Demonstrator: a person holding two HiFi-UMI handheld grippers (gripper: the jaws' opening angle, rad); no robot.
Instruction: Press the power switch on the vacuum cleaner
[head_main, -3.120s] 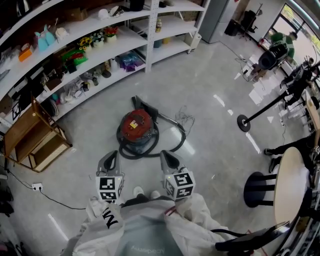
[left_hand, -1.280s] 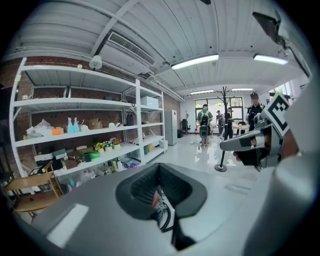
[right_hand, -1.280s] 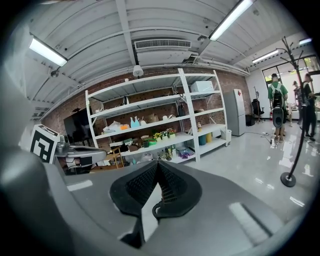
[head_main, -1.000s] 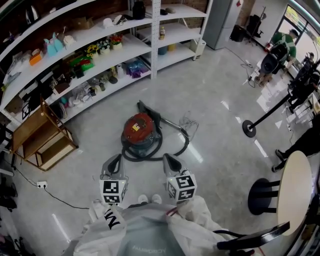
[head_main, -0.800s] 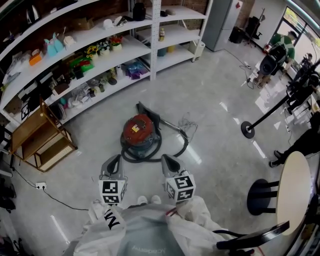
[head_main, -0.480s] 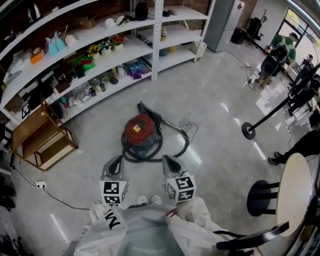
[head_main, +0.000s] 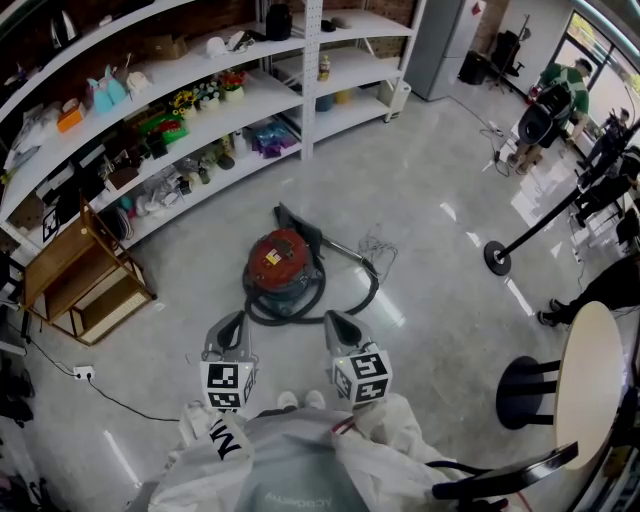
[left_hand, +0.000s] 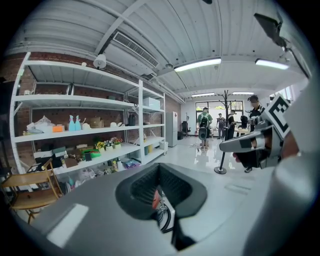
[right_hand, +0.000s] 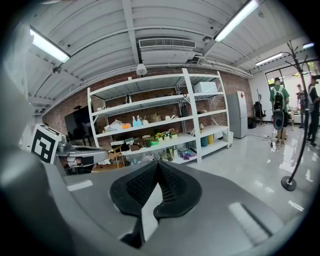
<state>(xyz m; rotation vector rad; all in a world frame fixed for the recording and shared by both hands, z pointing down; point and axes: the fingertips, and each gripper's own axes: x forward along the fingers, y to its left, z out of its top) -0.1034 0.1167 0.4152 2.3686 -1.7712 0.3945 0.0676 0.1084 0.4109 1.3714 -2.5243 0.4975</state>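
Red canister vacuum cleaner (head_main: 277, 258) on floor (head_main: 430, 260). Left gripper (head_main: 230, 322), right gripper (head_main: 334, 322): both clenched, empty, near it, not touching.

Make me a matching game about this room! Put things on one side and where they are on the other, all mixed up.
Things:
1. red round vacuum cleaner
2. black hose
3. brown wooden stand
4. pale round table

Places:
A. at the right edge of the head view
B. looped round the vacuum cleaner's base
C. on the middle of the floor
D. at the left, beside the white shelves

Pairs: 1-C, 2-B, 3-D, 4-A
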